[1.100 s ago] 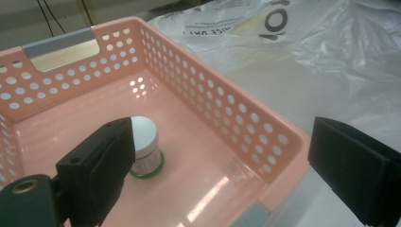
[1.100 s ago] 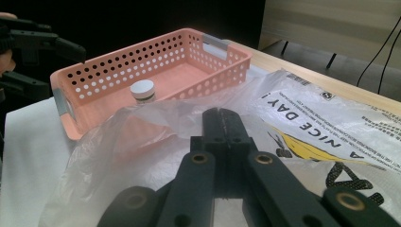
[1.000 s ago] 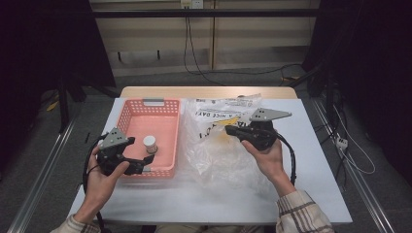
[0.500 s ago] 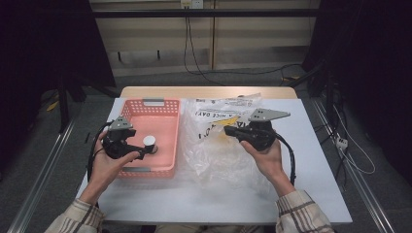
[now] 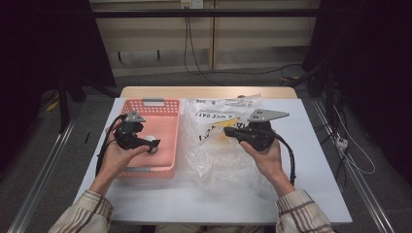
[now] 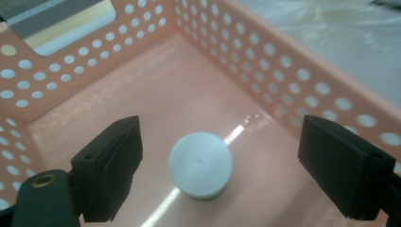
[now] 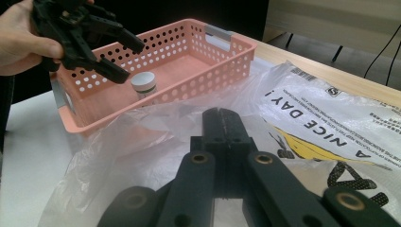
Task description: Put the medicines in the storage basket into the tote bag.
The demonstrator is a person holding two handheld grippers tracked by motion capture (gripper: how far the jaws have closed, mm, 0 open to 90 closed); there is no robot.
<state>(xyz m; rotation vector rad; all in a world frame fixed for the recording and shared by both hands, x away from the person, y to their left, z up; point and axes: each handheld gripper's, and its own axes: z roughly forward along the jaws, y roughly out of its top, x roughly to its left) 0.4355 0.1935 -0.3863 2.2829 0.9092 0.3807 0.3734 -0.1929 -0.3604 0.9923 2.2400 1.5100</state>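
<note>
Left gripper view: left gripper point(image 6: 217, 175) spread, jaws just narrowing, either side of white-capped round bottle point(image 6: 200, 164) upright in pink perforated plastic basket point(image 6: 283, 75), untouched. Right gripper point(image 7: 222, 124) pressed together over clear printed plastic bag point(image 7: 331, 118).

One pink perforated plastic basket point(image 5: 167, 127) with grey handles is sitting on the table, and one small round white-capped container point(image 6: 200, 164) is standing inside it. One crinkled clear plastic bag point(image 5: 218, 145) printed with black lettering and a yellow mark is lying just beside the basket. Two black two-jaw hand-held grippers are showing: one left gripper point(image 5: 148, 143) and one right gripper point(image 5: 229, 130), each with a trailing cable and a grey three-cornered plate, making two plates. One white-topped table point(image 5: 316, 160) is carrying it all. Two hands in checked sleeves are coming in from below.
</note>
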